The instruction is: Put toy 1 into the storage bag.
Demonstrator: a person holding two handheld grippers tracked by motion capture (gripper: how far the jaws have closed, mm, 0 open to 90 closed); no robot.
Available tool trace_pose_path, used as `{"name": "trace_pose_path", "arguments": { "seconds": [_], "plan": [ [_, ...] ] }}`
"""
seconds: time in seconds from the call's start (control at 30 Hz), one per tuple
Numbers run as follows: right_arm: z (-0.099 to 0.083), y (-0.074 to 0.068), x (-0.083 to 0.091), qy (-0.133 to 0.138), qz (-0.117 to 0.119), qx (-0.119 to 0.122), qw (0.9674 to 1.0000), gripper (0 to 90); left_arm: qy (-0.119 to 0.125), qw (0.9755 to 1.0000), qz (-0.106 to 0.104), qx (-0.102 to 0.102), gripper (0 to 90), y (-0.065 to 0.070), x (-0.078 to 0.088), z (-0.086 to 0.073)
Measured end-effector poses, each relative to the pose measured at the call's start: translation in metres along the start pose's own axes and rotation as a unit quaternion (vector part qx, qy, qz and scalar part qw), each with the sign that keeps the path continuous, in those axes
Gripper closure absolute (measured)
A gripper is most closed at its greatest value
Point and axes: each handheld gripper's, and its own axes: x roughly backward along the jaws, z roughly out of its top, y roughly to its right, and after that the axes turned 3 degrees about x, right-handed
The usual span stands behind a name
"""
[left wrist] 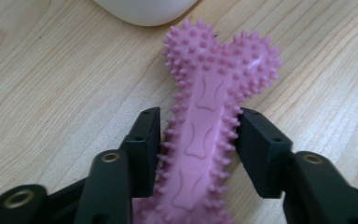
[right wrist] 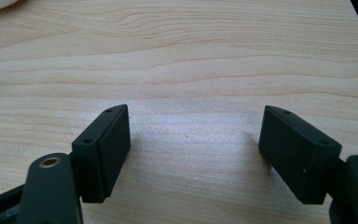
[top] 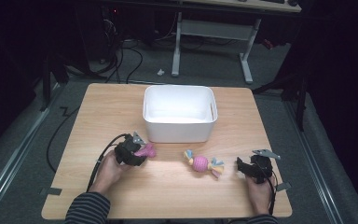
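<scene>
We pinch the pink bone toy on the table, with the white bin ahead of it.

Our left gripper [left wrist: 198, 140] has its jaws pressed on the shaft of the pink bone toy [left wrist: 209, 116], whose long axis runs straight out between them, knobbed end pointing toward the white bin [top: 179, 113] just beyond. Our right gripper [right wrist: 193, 151] rests with jaws spread over bare table [top: 168, 186], the rope toy [top: 203, 163] lying to its left. We read no brand or writing anywhere.
</scene>
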Motion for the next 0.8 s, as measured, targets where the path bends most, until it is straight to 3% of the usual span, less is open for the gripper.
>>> {"name": "trace_pose_path", "arguments": {
  "seconds": [0.43,0.8],
  "plan": [
    [0.0,0.0,0.0,0.0,0.0,0.0,1.0,25.0,-0.009,0.9999,-0.002,-0.005,58.7,0.006,0.002,0.001],
    [0.0,0.0,0.0,-0.001,0.0,-0.001,1.0,25.0,-0.001,0.9998,-0.022,-0.002,59.2,0.012,0.014,0.002]
  ]
}}
